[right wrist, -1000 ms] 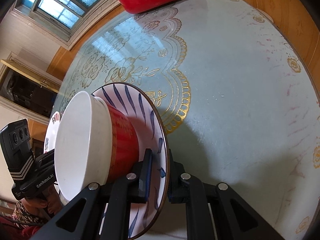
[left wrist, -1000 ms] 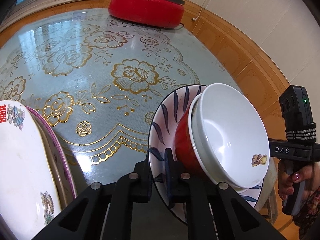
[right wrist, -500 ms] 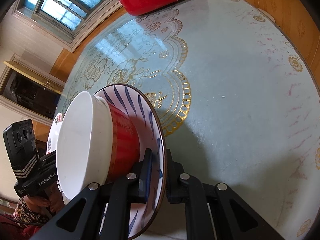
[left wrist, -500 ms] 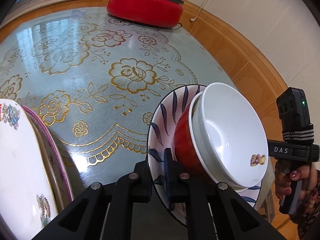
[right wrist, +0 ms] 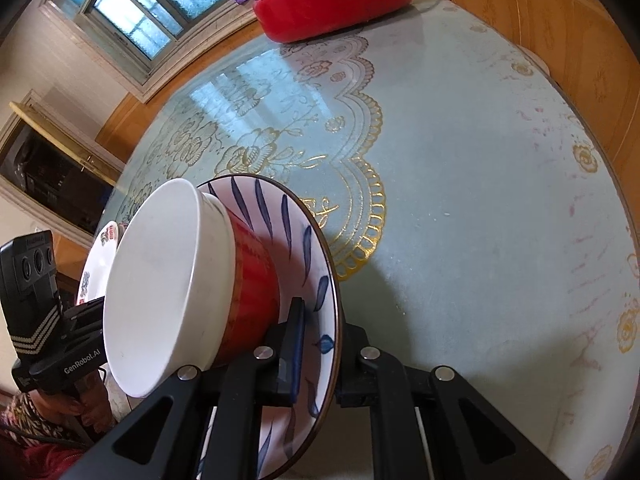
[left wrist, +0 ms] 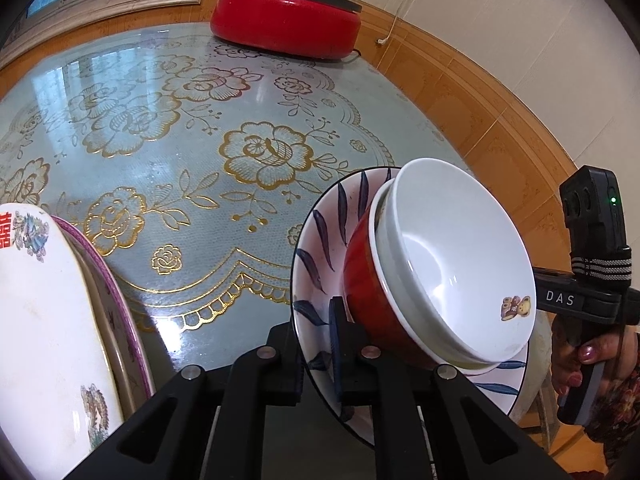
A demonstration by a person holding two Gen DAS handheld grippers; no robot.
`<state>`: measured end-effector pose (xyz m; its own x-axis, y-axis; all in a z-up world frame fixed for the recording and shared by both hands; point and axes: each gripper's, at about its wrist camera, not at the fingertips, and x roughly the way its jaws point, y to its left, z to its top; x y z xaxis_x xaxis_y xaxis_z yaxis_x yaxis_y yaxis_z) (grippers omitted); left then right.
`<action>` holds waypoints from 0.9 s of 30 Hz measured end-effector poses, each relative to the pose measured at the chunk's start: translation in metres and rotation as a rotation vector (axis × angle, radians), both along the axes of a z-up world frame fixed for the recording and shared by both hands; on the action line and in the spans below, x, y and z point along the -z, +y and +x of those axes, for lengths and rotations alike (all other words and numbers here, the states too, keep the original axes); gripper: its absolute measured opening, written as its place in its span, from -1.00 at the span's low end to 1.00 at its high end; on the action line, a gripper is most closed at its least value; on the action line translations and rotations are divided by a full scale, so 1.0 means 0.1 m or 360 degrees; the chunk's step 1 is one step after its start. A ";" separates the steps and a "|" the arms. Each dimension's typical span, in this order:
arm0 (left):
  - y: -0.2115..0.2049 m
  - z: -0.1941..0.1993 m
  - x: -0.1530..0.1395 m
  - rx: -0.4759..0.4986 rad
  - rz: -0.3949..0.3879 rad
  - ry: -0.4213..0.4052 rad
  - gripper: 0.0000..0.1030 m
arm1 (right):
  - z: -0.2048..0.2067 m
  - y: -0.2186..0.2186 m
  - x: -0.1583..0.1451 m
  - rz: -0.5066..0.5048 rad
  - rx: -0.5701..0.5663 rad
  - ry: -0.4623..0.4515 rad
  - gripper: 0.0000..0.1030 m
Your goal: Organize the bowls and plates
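Note:
A white plate with blue leaf strokes [left wrist: 320, 236] carries a red bowl [left wrist: 360, 276] with a white bowl [left wrist: 460, 264] nested in it. My left gripper [left wrist: 316, 344] is shut on one side of the plate's rim. My right gripper [right wrist: 320, 344] is shut on the opposite side of the same plate [right wrist: 304, 256], so the stack [right wrist: 168, 280] hangs between both above the table. A pile of white patterned plates [left wrist: 44, 320] with a purple-rimmed one [left wrist: 116, 300] lies to the left of my left gripper.
The round table [left wrist: 160, 128] has a pale blue cloth with gold flowers under glass. A red electric pot with a lid [left wrist: 284, 16] stands at the far edge; it also shows in the right wrist view [right wrist: 332, 0]. Wood-panelled wall runs behind.
Both grippers have carried the plate with the bowls slightly; the view has shifted and the pile of plates on the left sits a little further left and lower. Both grips are unchanged.

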<state>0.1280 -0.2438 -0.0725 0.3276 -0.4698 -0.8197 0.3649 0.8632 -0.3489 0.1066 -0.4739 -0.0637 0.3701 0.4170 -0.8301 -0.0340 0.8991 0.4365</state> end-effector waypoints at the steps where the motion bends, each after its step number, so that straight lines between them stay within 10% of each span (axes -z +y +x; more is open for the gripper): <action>1: 0.00 -0.01 0.00 0.0000 0.0002 -0.0002 -0.81 | -0.01 0.01 0.00 -0.0002 0.0000 -0.0007 -0.80; 27: 0.15 -0.07 -0.19 -0.0055 -0.0023 -0.0052 -0.81 | -0.05 0.13 -0.28 -0.0002 -0.0025 -0.0017 -0.80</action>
<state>0.1214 -0.2293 -0.0536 0.3702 -0.4697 -0.8015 0.3464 0.8703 -0.3500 0.1019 -0.4610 -0.0359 0.3722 0.4220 -0.8266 -0.0529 0.8988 0.4351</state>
